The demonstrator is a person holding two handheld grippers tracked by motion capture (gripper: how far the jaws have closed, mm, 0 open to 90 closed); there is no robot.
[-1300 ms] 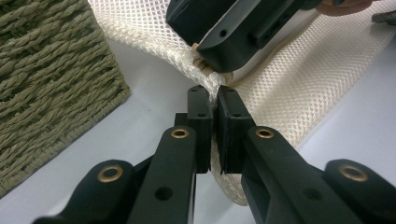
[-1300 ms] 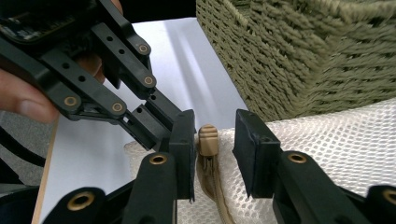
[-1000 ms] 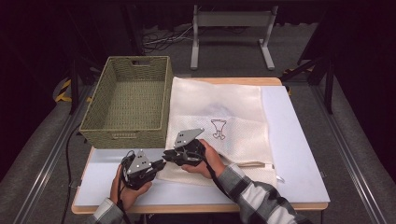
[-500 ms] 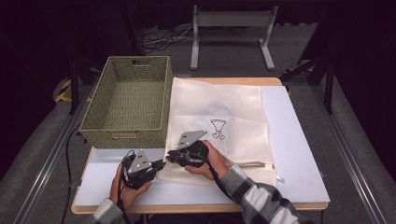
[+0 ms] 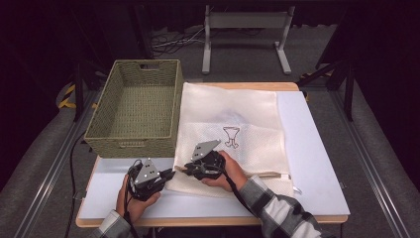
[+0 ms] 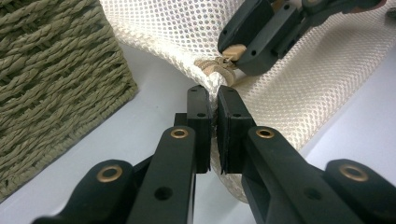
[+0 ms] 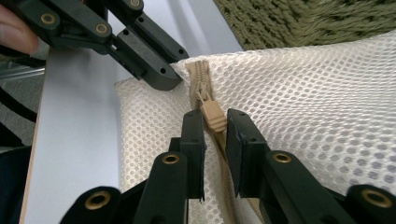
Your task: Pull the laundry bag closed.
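In the high view, a cream mesh laundry bag (image 5: 233, 134) with a small dark goblet print lies flat on the white-topped table (image 5: 317, 163), just right of an olive woven wicker basket (image 5: 136, 109). The left tool (image 5: 171, 174) meets the bag's near-left corner, and the right tool (image 5: 187, 169) sits just beside it on the bag's front edge.

In the left gripper view, the left tool (image 6: 214, 119) is clamped on the corner of the mesh, its jaws pressed nearly together over the fabric. Beyond it, the right tool (image 6: 233, 50) pinches the tan zipper pull (image 6: 233, 50).

In the right gripper view, the right tool (image 7: 215, 121) straddles the tan pull (image 7: 212, 116) on the beige zipper track (image 7: 198, 77); the jaws seem to touch its sides, though a sliver of gap makes that uncertain. The left tool (image 7: 170, 79) grips the bag's corner just beyond.
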